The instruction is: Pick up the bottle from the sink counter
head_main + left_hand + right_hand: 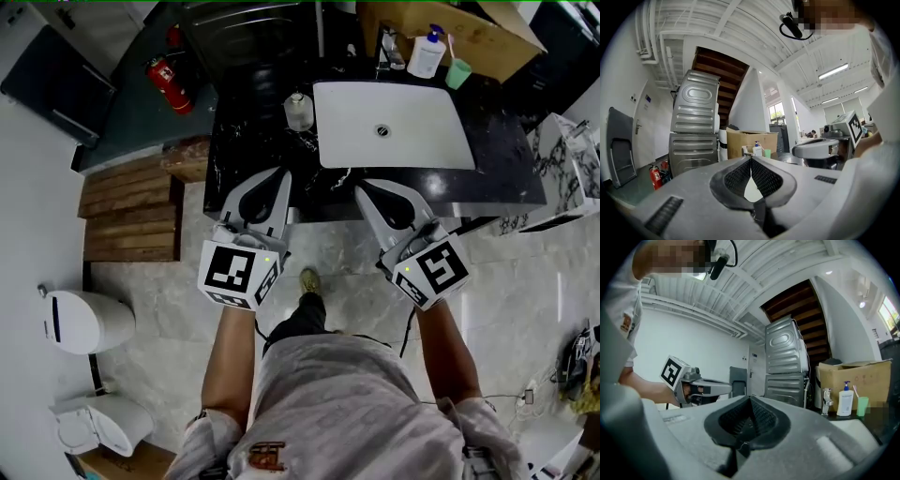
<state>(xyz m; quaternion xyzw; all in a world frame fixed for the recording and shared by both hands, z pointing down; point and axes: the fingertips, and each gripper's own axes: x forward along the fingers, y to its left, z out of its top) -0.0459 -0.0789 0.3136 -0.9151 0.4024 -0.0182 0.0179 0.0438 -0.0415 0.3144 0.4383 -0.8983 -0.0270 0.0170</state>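
Shirt [347,412] and forearms fill the near edge. The left claw [279,176] and right claw [361,190] reach over the near edge of the black counter [253,150]. Both have their jaws pressed together with nothing between them. The bottle [298,111] stands upright on the counter just left of the white sink [422,141], beyond the left claw's tip and slightly to its right, well apart from it. A pump bottle [427,53] stands behind the sink, far right.

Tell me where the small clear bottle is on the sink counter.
In the head view the small clear bottle stands on the black counter, close beside the left edge of the white basin, near its far corner.
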